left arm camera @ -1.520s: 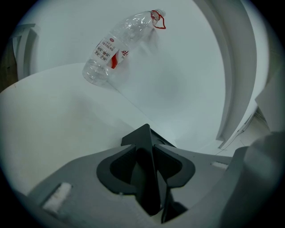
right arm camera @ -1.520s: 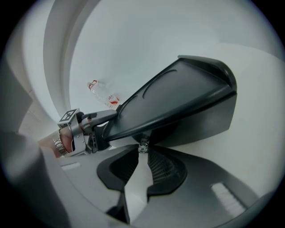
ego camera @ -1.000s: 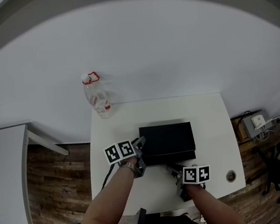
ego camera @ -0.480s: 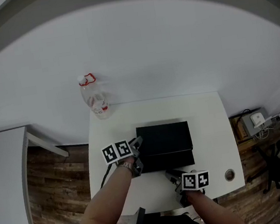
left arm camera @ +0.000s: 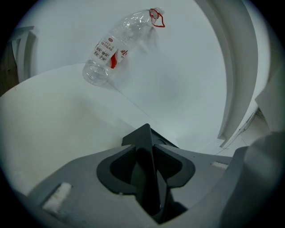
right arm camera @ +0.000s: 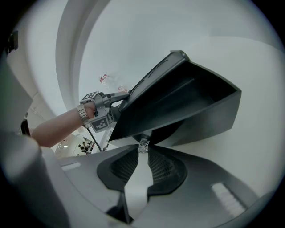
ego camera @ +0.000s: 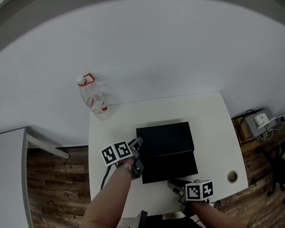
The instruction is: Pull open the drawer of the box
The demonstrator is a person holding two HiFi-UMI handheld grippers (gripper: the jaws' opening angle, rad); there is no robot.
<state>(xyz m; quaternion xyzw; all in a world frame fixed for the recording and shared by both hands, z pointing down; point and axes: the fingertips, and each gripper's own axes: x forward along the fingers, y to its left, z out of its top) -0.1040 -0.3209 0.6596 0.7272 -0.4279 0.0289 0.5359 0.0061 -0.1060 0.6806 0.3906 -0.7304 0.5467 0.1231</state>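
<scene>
A black box [ego camera: 165,138] lies mid-table, and its drawer [ego camera: 169,167] stands partly out toward me. My right gripper [ego camera: 174,184] is shut on the drawer's small clear knob [right arm camera: 143,146], which is pinched between the pads at the drawer's front [right arm camera: 178,104]. At the box's left edge my left gripper [ego camera: 136,152] is shut on the box; in the left gripper view the black edge [left arm camera: 143,133] runs between the jaws of the left gripper [left arm camera: 148,149]. The right gripper view also shows the left gripper [right arm camera: 116,100] at the box's far side.
A clear plastic bottle [ego camera: 93,99] with a red cap ring stands at the white table's [ego camera: 207,122] back left corner, also seen as the bottle [left arm camera: 116,44] in the left gripper view. A round hole [ego camera: 232,176] sits near the table's front right corner. Wood floor lies on both sides.
The right gripper has moved back toward me with the knob, and the drawer has slid further out of the box. The left gripper has stayed on the box.
</scene>
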